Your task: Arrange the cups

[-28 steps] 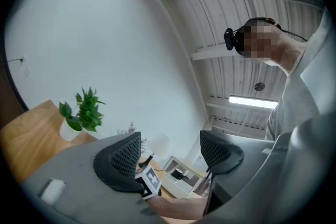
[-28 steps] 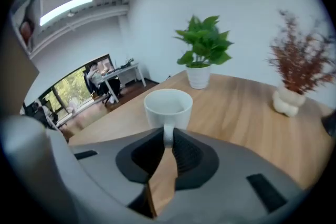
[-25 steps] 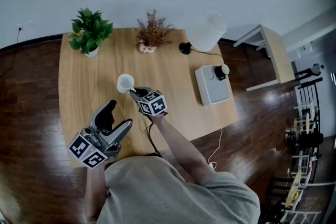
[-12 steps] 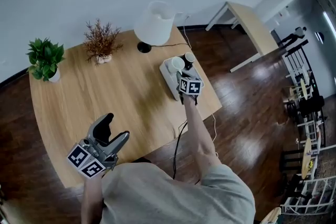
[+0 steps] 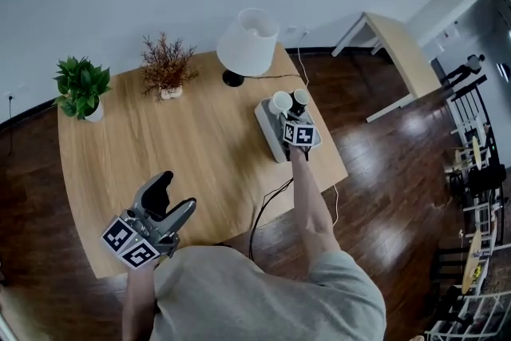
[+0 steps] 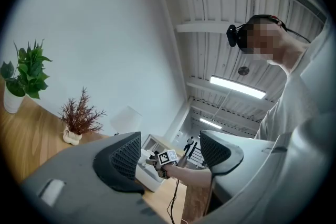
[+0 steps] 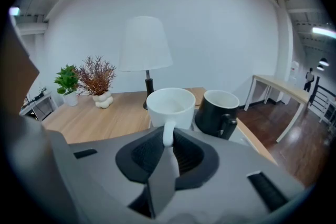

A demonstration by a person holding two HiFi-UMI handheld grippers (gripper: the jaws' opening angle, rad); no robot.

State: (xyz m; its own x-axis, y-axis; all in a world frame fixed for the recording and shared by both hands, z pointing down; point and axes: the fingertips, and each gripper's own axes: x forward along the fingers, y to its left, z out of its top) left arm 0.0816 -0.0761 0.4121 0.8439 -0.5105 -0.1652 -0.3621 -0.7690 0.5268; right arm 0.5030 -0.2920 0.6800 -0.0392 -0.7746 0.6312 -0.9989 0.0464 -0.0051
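Observation:
My right gripper (image 5: 286, 118) is shut on the handle of a white cup (image 5: 280, 102), holding it upright over the grey tray (image 5: 269, 141) at the table's right edge. A black cup (image 5: 301, 97) stands on the tray just right of it, almost touching. In the right gripper view the white cup (image 7: 170, 106) sits right in front of the jaws, its handle pinched between the pads, and the black cup (image 7: 220, 113) is beside it. Whether the white cup rests on the tray I cannot tell. My left gripper (image 5: 174, 196) hangs open and empty over the table's front left.
A white lamp (image 5: 248, 41) stands just behind the tray, its cable running off the table's front edge. A dried plant (image 5: 166, 65) and a green potted plant (image 5: 82, 86) stand along the back. The wooden table (image 5: 160, 140) ends close to the tray's right side.
My right gripper has carried the white cup from the table's middle to the right, to the tray beside the black cup. The left gripper stays at the front left, still open.

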